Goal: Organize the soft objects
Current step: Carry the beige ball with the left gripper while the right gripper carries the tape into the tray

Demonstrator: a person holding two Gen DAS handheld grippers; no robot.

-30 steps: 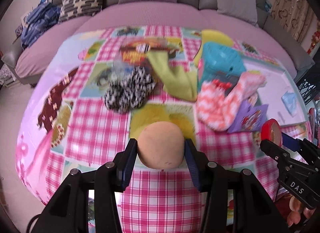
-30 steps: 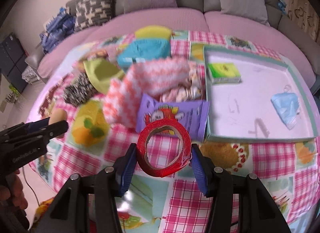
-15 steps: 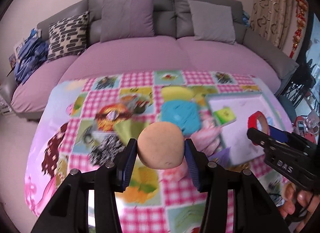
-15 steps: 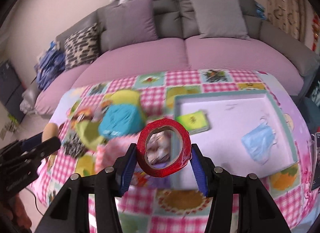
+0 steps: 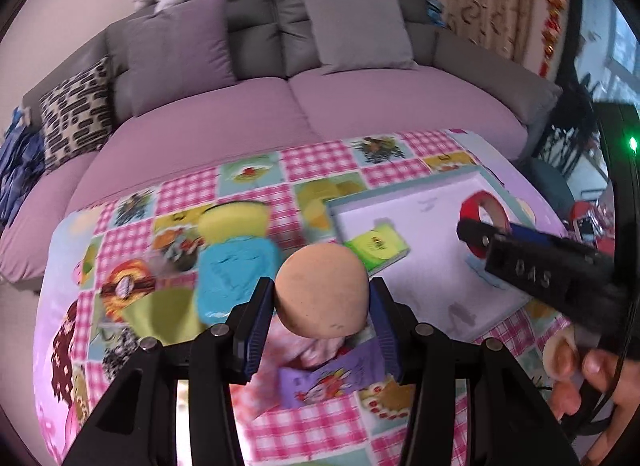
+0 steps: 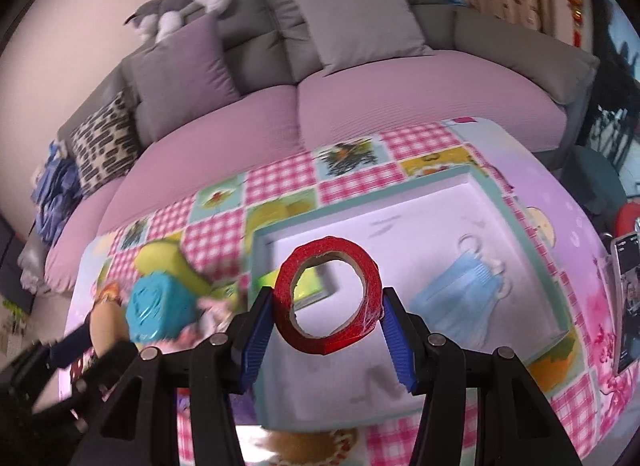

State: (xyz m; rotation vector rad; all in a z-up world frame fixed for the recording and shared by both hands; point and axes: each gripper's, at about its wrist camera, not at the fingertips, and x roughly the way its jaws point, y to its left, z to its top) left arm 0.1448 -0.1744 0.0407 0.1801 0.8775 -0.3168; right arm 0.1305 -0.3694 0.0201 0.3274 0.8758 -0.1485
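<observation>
Both wrist views angled down over the checked-cloth table (image 5: 320, 169), toward the grey-and-mauve sofa (image 6: 400, 105); shared: white teal-rimmed tray (image 5: 432, 225), seen nearer from the right.

Here's the left gripper (image 5: 322, 304): matte black angular frame, two fingers (image 5: 256, 330) lined with ribbed blue pads, round silver screws dotting the joints. The right gripper (image 6: 328, 306) is its twin, same black struts, same blue ribbed pads, same shiny screw heads. Seen side-on from the left camera, the right one carries raised lettering on its black body, and a thin black cable runs past the hand (image 5: 592, 378) gripping it.
</observation>
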